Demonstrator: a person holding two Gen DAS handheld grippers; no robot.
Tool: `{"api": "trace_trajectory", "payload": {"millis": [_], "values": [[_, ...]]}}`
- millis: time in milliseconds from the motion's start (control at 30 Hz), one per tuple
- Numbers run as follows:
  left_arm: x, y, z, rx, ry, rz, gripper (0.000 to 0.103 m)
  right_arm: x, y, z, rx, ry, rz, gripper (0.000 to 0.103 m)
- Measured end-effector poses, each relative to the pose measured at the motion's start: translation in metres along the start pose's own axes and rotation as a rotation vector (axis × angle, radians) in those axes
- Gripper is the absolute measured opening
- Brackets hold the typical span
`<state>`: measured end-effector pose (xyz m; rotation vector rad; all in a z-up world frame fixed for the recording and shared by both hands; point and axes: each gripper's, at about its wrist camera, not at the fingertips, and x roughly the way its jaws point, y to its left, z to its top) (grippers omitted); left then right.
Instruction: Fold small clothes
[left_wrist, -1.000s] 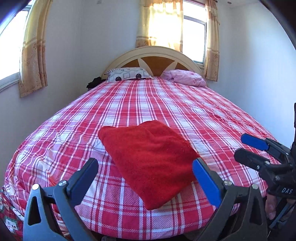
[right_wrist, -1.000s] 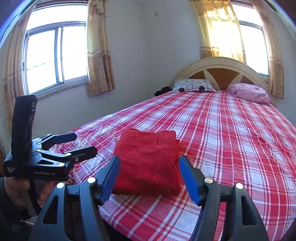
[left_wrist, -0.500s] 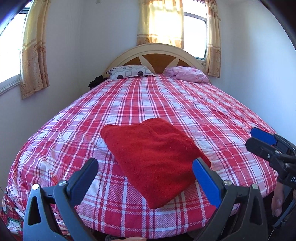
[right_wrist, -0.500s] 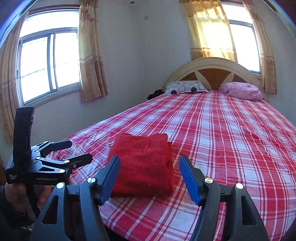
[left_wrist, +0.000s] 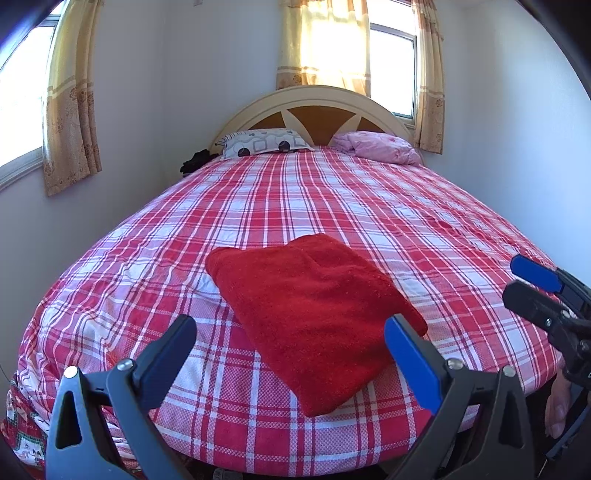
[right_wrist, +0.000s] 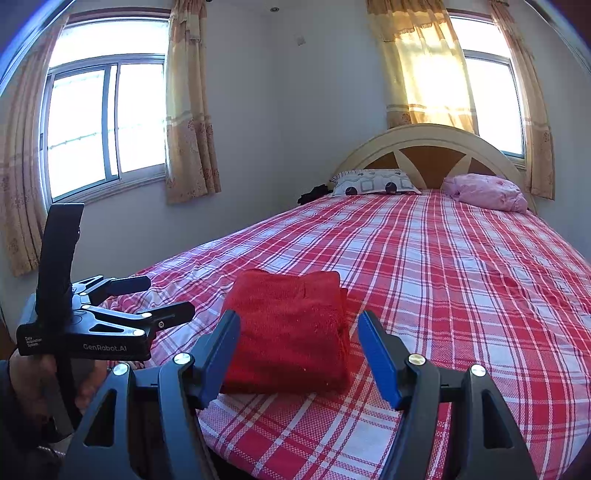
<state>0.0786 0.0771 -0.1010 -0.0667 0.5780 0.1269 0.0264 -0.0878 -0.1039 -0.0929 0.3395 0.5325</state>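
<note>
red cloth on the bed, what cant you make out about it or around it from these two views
- Red cloth: its inner layers and garment type, hidden by its own top fold in both views.
- Dark heap beside the patterned pillow: too small to identify.
- Bed: near edge and floor cut off by the left gripper and right gripper, both open, holding nothing.

This is a bedroom in a home. A large bed (left_wrist: 332, 206) with a red and white plaid sheet fills most of the room, backed by an arched cream and brown headboard (left_wrist: 317, 110). A patterned pillow (left_wrist: 264, 142) and a bunched pink blanket (left_wrist: 380, 147) lie at its head. Yellow patterned curtains (right_wrist: 190, 110) hang beside a sliding window (right_wrist: 105, 122) in the plain pale walls, and daylight glows through a second curtain (right_wrist: 424, 74) behind the headboard.
</note>
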Motion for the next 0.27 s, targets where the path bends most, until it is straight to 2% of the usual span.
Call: {"api": "trace_trajectory", "payload": {"millis": [267], "values": [[-0.0028, -0.0035, -0.0007, 0.018, -0.023, 0.003, 0.103, 0.0021, 0.0023, -0.003, -0.003, 0.008, 0.0, 0.067]]}}
